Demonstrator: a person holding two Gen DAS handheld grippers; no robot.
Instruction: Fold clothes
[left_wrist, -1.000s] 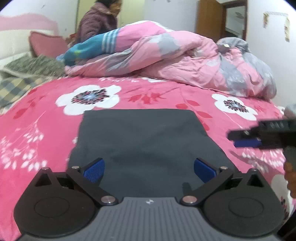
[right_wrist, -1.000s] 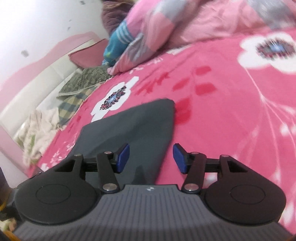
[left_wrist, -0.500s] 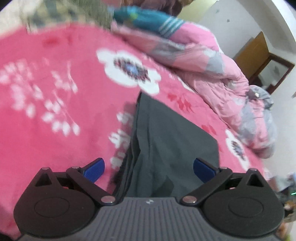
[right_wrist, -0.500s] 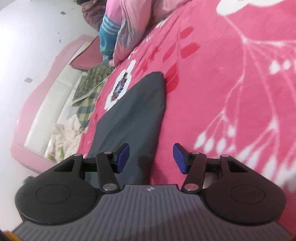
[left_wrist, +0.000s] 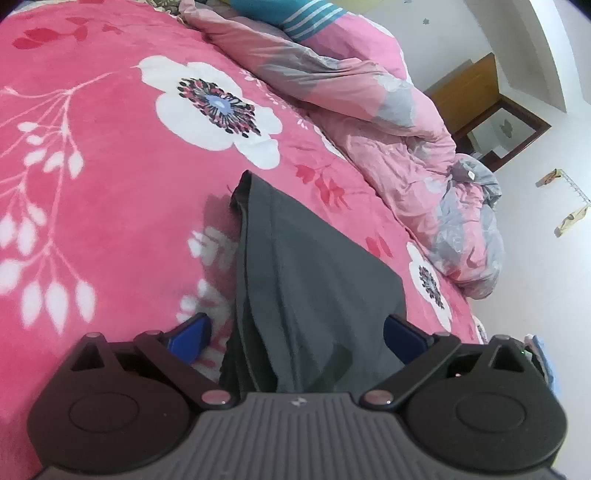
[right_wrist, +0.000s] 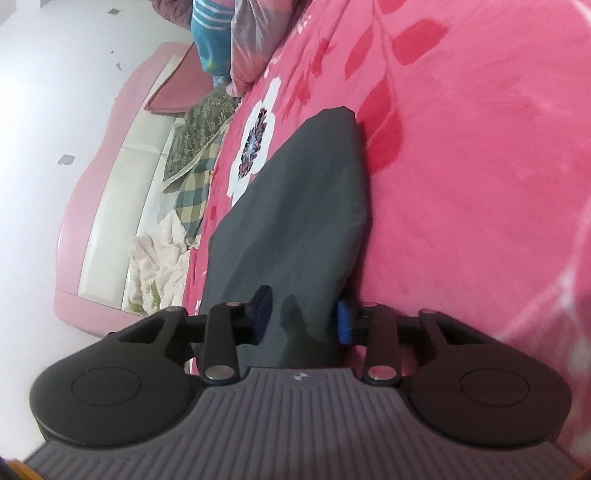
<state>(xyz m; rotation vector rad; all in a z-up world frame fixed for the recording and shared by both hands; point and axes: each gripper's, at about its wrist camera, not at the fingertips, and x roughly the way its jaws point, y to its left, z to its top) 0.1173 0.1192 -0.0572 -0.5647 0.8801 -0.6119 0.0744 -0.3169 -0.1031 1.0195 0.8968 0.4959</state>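
A: Count?

B: One dark grey garment (left_wrist: 314, 288), folded flat, lying on the pink floral blanket (left_wrist: 103, 155). One crumpled pink-and-grey quilt (left_wrist: 388, 122) heaped behind it. Two grippers.

A: Materials?

B: Garment is smooth, thin, matte knit. Stacked layers show along its left edge in the left wrist view; the far corner is rounded in the right wrist view (right_wrist: 295, 206). Blanket (right_wrist: 480, 166) is plush fleece with big white flowers and red leaves. Quilt looks puffy and wrinkled. A pink padded headboard (right_wrist: 107, 192) with a cream panel, a green patterned pillow (right_wrist: 201, 136) and a checked cloth (right_wrist: 192, 199) sit off to the side.

A: Left gripper?

B: Left gripper (left_wrist: 297, 332) is spread wide. Blue pads sit either side of the garment's near end: left pad over the blanket, right pad at the cloth's right edge. No pinch visible.

A: Right gripper?

B: Right gripper (right_wrist: 301, 314) is partly closed, with a narrower gap than the left. The garment's near right edge bunches up between the blue pads; the right pad touches the fabric. Can't tell whether it's actually clamped.
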